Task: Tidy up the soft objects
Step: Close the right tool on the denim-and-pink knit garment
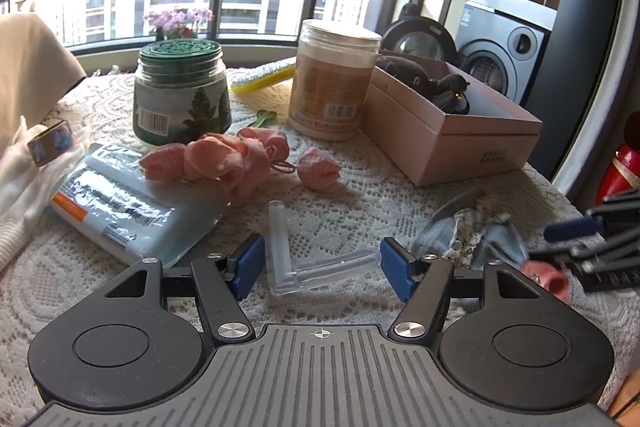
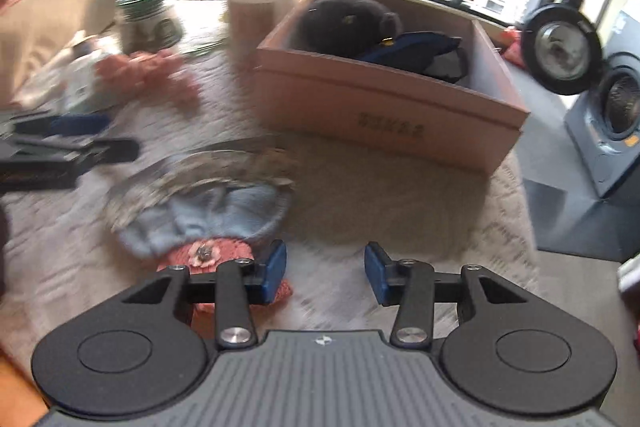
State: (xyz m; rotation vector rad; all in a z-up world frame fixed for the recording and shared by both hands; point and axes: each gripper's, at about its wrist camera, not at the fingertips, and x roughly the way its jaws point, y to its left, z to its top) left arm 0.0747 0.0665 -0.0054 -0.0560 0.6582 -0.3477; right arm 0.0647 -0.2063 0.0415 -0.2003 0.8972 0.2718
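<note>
A pink cardboard box (image 1: 452,143) (image 2: 384,111) stands on the lace-covered table and holds a dark plush toy (image 1: 404,71) (image 2: 340,19) and a navy blue item (image 2: 416,47). Pink fabric roses (image 1: 224,159) and a single pink bud (image 1: 318,167) lie mid-table. My left gripper (image 1: 323,267) is open, with a clear plastic L-shaped piece (image 1: 296,275) lying on the cloth between its pads. My right gripper (image 2: 326,270) is open over bare cloth, nothing between its fingers. A pink knitted piece (image 2: 208,253) sits just beside its left finger, against a light blue knitted item (image 2: 208,215) (image 1: 496,239).
A green-lidded jar (image 1: 182,91), a tan jar (image 1: 334,79) and a yellow brush (image 1: 264,77) stand behind the roses. A pack of wipes (image 1: 132,207), a tape roll (image 1: 50,143) and white cloth (image 1: 16,179) lie left. A washing machine (image 2: 616,115) stands beyond the table's right edge.
</note>
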